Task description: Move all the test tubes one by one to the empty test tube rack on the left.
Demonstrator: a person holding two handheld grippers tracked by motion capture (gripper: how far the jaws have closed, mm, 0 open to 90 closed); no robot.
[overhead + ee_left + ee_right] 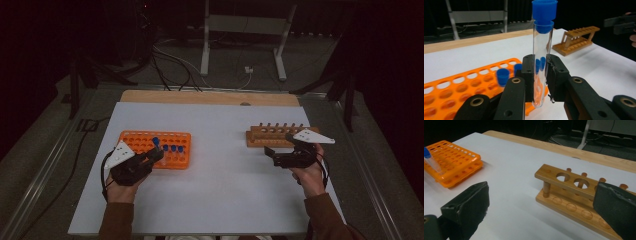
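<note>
Between the two black jaws of the left gripper [540,75], a clear test tube [541,62] with a blue cap [544,11] is standing upright, the pads pressing on its lower half from both sides while its rounded bottom is hanging just below them. Seen from the high view, this tube [156,145] is sitting at the near right part of the orange rack [150,141], with the left gripper [152,156] clamped around it and the person's left hand [122,182] gripping the tool from below. Whether the tube's bottom is touching the rack or hanging just clear of it is hard to tell. Behind the jaws in the left gripper view, the orange rack [456,87] is lying flat on the white table [486,55], and several other blue-capped tubes [503,76] are standing in its holes close to the held one.

Well apart, toward the table's right side, the right gripper [272,152] is hovering just in front of the wooden rack [277,134], its jaws standing wide apart with nothing between them. Along those open jaws in the right gripper view, the wooden rack [564,190] is lying just ahead, its round holes showing empty, and the orange rack [454,162] is lying far off to the left. The person's right hand [310,172] is holding that gripper over the white table [225,190].
</note>
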